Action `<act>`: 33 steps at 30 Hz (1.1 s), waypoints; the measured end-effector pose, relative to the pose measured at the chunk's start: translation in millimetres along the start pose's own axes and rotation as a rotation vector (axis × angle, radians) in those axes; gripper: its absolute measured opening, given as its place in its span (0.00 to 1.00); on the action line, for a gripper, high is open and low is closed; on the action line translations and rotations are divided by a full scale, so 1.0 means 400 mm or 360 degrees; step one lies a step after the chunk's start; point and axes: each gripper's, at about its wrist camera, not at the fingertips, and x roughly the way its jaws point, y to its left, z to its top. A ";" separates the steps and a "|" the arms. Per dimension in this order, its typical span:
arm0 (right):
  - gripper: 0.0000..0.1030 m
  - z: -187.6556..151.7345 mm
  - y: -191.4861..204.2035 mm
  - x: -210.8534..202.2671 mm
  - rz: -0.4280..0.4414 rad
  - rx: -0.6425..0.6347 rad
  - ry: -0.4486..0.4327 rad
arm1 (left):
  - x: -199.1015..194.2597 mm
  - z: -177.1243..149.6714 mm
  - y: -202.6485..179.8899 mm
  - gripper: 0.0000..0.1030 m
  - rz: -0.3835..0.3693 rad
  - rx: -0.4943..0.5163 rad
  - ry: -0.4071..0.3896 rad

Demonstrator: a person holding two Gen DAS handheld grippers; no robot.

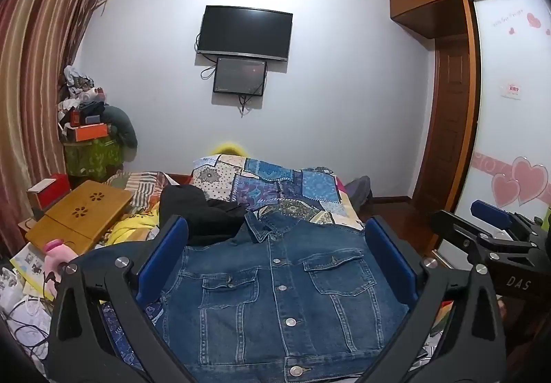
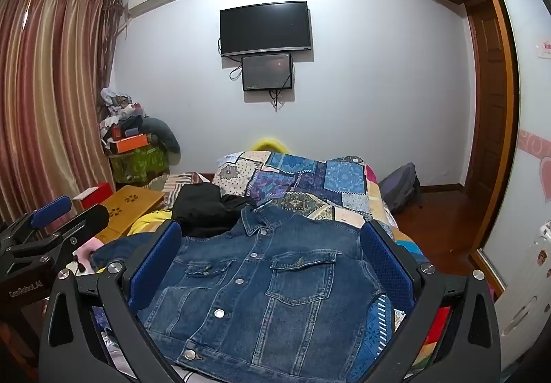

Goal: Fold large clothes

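Note:
A blue denim jacket (image 1: 282,293) lies front-up on the bed, buttoned, collar toward the far wall, also seen as the denim jacket (image 2: 261,290) in the right wrist view. My left gripper (image 1: 275,245) hovers above it, open wide, nothing between its blue pads. My right gripper (image 2: 272,245) is likewise open over the jacket and holds nothing. The right gripper (image 1: 496,228) shows at the right edge of the left wrist view. The left gripper (image 2: 51,214) shows at the left edge of the right wrist view. The jacket's sleeves are mostly hidden.
A patchwork quilt (image 1: 275,186) covers the bed beyond the jacket. A black garment (image 1: 203,214) lies by the collar. A wooden lap table (image 1: 82,217) and clutter sit to the left. A backpack (image 2: 399,186) rests on the floor right, near the wardrobe (image 1: 509,107).

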 end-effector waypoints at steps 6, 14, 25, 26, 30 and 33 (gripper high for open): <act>1.00 0.002 -0.003 0.002 -0.0001 0.0006 0.0001 | -0.004 -0.001 0.002 1.00 -0.0006 0.0003 -0.0002; 1.00 -0.007 0.003 0.012 0.0000 0.0001 0.0009 | 0.027 -0.032 0.013 1.00 0.0010 0.0000 0.0011; 1.00 -0.015 -0.001 0.016 -0.0003 0.0003 0.0012 | 0.032 -0.029 0.019 1.00 0.0027 -0.0011 0.0019; 1.00 -0.014 -0.001 0.015 -0.0004 0.0003 0.0011 | 0.033 -0.028 0.017 1.00 0.0029 -0.0011 0.0021; 1.00 -0.017 -0.002 0.015 0.0001 0.0010 0.0021 | 0.036 -0.034 0.021 1.00 0.0032 -0.0007 0.0025; 1.00 -0.019 0.000 0.015 0.0001 0.0010 0.0024 | 0.036 -0.023 0.018 1.00 0.0031 -0.0012 0.0033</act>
